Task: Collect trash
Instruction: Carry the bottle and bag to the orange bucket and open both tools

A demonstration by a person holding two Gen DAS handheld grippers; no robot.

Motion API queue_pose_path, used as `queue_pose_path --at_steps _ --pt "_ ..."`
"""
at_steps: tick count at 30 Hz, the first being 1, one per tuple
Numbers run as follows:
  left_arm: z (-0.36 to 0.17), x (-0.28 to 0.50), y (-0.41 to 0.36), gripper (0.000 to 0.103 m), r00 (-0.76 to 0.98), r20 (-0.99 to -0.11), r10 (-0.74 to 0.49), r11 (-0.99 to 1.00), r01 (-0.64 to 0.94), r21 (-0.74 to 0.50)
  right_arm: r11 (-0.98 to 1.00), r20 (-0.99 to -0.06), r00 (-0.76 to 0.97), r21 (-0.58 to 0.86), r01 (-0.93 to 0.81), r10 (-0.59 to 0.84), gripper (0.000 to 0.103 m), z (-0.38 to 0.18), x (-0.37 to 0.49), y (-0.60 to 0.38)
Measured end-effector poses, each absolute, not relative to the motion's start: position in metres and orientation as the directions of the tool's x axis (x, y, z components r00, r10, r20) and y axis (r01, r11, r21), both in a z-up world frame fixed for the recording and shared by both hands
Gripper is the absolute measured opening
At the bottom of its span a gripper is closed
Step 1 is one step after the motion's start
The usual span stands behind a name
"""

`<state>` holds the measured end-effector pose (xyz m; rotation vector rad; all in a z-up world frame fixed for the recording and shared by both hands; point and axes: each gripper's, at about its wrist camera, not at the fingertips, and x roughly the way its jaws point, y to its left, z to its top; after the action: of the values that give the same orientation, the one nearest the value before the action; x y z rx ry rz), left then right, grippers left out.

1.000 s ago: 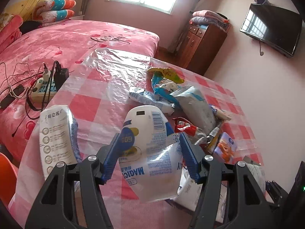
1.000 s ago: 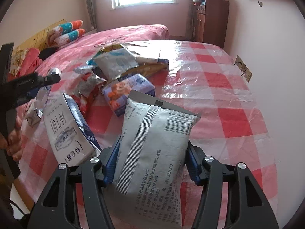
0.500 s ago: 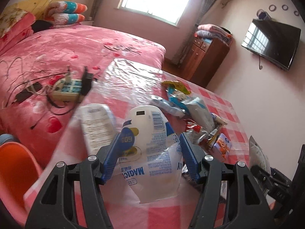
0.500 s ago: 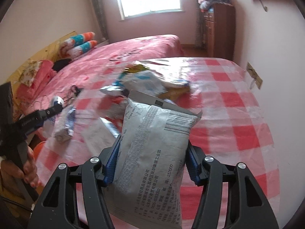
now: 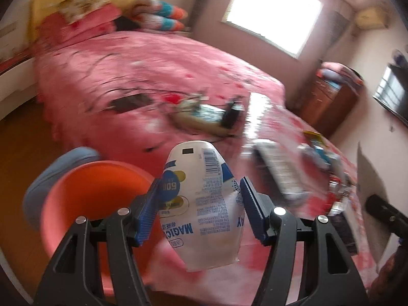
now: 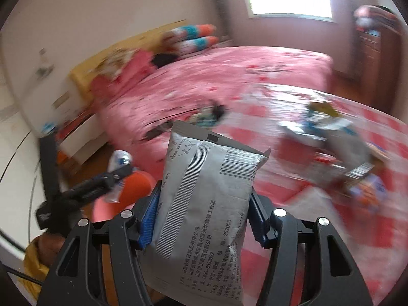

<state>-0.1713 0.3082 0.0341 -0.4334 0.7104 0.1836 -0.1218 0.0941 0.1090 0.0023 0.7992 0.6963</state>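
Two sets of tongs each clamp a wrapper — the left tongs (image 5: 199,201) grip a white-and-blue pouch (image 5: 204,204) above an orange bin (image 5: 94,191), the right tongs (image 6: 204,211) a grey packet (image 6: 206,204) beside the checked worktop (image 6: 318,229).

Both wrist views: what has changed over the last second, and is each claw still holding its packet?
Both hands swung away from the checked table toward the orange bin, which has come into both views. Unchanged: the left claw still grips the white pouch, and the right claw still grips the grey packet. Nothing released.
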Motion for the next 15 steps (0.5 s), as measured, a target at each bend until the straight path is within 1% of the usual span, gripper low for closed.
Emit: queue_pose_path --at_steps 7,10,12,13,14,15 --pt "-0.007 -0.194 0.371 0.063 0.676 -0.726 0.124 0.841 -0.460 -0.284 0.636 -0.668 0.342 0.257 -0.727 0.661 0.061 0.089 -0.125 0.199" --pt "-0.024 -0.198 0.390 0.063 0.646 -0.752 0.136 0.817 -0.502 -0.284 0.582 -0.674 0.284 0.265 -0.769 0.682 0.061 0.076 -0.123 0.237" --pt "-0.036 -0.202 0.401 0.063 0.626 -0.765 0.151 0.795 -0.537 -0.283 0.555 -0.677 0.247 0.282 -0.783 0.693 0.065 0.066 -0.121 0.255" --pt "-0.042 -0.204 0.409 0.064 0.615 -0.773 0.156 0.783 -0.554 -0.283 0.549 -0.681 0.236 0.287 -0.785 0.693 0.069 0.061 -0.122 0.263" --pt "-0.046 -0.207 0.412 0.069 0.607 -0.778 0.160 0.776 -0.565 -0.281 0.554 -0.688 0.233 0.289 -0.780 0.687 0.081 0.053 -0.120 0.271" --pt "-0.050 -0.209 0.417 0.074 0.597 -0.784 0.173 0.767 -0.581 -0.273 0.565 -0.690 0.238 0.292 -0.772 0.683 0.087 0.049 -0.117 0.274"
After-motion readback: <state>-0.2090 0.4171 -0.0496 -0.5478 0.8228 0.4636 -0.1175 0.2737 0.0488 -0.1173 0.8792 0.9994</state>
